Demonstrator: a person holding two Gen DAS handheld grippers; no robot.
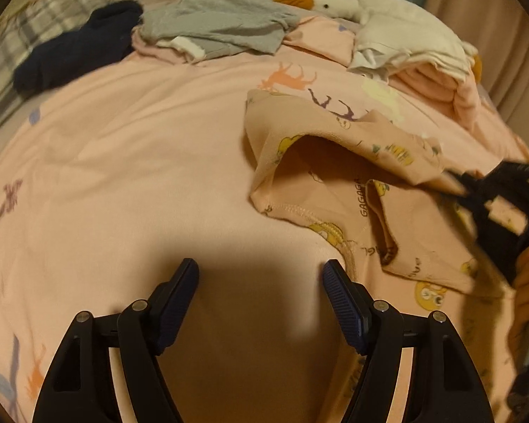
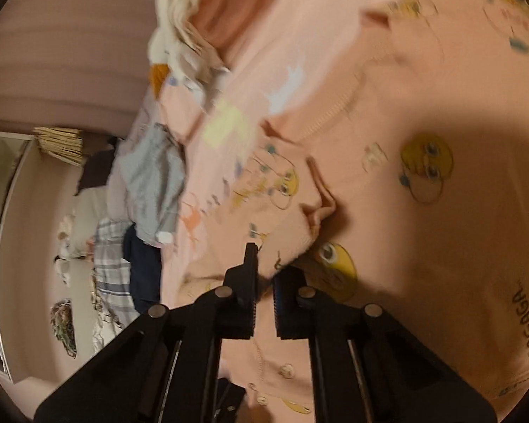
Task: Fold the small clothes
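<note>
A small peach garment (image 1: 335, 176) printed with yellow cartoon birds and "GAGAGA" lies rumpled on the pink bedsheet (image 1: 123, 176), right of centre in the left wrist view. My left gripper (image 1: 261, 278) is open and empty, just left of the garment's hem. My right gripper (image 1: 476, 190) shows at the right edge, lifting a fold of the garment. In the right wrist view the garment (image 2: 423, 229) fills the frame and my right gripper (image 2: 264, 282) is shut on an edge of its cloth.
A grey garment (image 1: 222, 21), a dark navy garment (image 1: 77, 49) and a plaid cloth (image 1: 35, 35) lie at the far side. A white goose plush (image 1: 370, 10) rests on stacked pale clothes (image 1: 423, 67) at the back right.
</note>
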